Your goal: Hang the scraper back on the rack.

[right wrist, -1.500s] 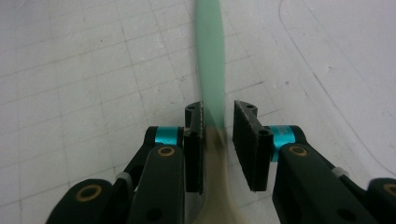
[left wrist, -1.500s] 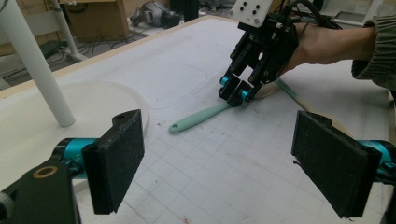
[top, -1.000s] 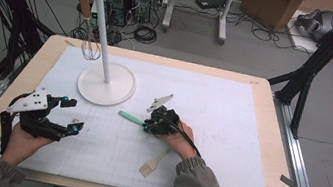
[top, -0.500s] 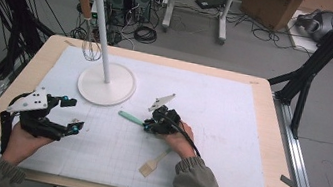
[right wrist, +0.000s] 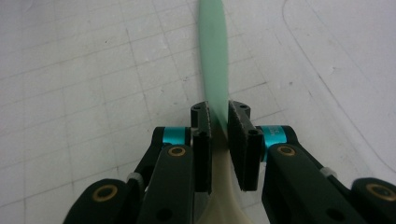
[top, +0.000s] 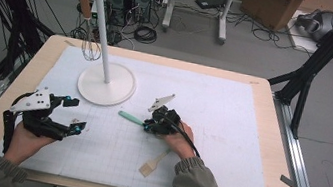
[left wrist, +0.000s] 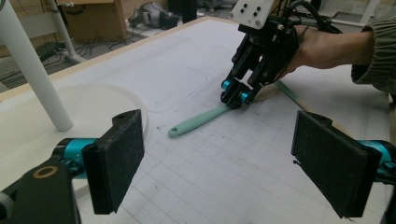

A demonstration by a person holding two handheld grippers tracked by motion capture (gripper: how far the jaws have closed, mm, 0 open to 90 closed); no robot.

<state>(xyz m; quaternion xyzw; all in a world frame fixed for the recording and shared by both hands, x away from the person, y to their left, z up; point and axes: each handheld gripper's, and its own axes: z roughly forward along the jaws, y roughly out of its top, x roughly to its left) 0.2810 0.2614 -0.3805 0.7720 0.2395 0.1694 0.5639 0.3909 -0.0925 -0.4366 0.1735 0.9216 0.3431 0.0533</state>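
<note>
Partly hidden in the high view: the green-handled spatula (top: 131,118), with just the mint handle showing left of the right gripper (top: 148,126) and the rest covered by gripper and hand. Cut off in the right gripper view too, the pale cream blade end (right wrist: 224,205) running out under the jaws toward the bottom edge, its full shape impossible to make out.

Slim, flat handle in soft mint green, slightly wider toward the far end, with a small hanging hole at the tip, clearest in the left gripper view (left wrist: 198,121). Lying flat on the white gridded mat (top: 229,134), near the middle of the table, just right of the round white base of the stand (top: 105,86).

Right gripper down on the mat, jaws nearly closed, pinching the spatula where green handle meets cream blade, pads pressed against both sides.

Left gripper (top: 74,115) resting near the mat's left edge, well apart from the spatula, jaws spread wide, holding nothing.

A wooden spatula (top: 153,162) lying near the right forearm.
</note>
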